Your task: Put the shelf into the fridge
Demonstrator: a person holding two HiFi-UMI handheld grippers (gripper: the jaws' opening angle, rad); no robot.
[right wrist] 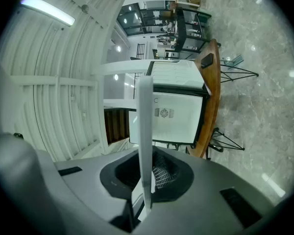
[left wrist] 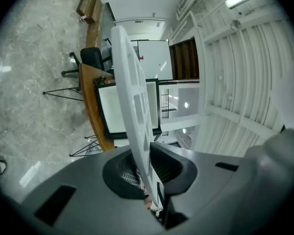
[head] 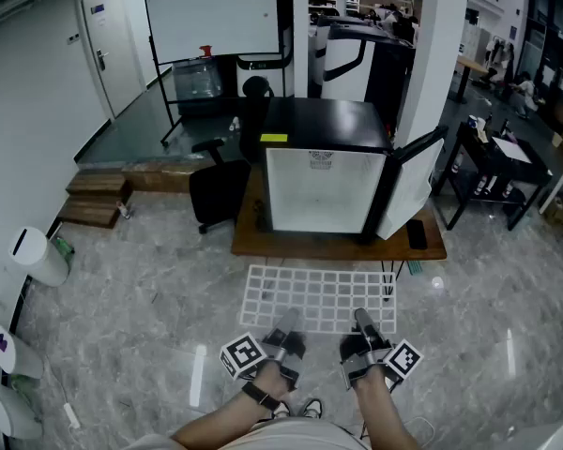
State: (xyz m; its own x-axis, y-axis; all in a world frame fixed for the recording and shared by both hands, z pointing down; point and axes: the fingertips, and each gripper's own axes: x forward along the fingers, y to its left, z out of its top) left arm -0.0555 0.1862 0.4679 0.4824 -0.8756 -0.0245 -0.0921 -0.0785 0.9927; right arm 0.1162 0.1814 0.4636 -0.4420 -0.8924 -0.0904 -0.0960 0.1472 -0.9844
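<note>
A white wire-grid shelf (head: 319,297) hangs flat and level in front of me, held by its near edge. My left gripper (head: 283,330) is shut on that edge at the left, my right gripper (head: 363,326) is shut on it at the right. In the left gripper view the shelf (left wrist: 132,102) runs edge-on out of the jaws; in the right gripper view the shelf (right wrist: 145,131) does the same. Beyond it stands a small black fridge (head: 324,167) on a low wooden table (head: 338,244), its door (head: 415,184) swung open to the right and its white inside showing.
A black office chair (head: 220,181) stands left of the fridge. A black phone (head: 417,234) lies on the table's right end. A dark side table (head: 493,172) is at the right, wooden steps (head: 98,200) and white bins (head: 38,256) at the left. Grey stone floor all around.
</note>
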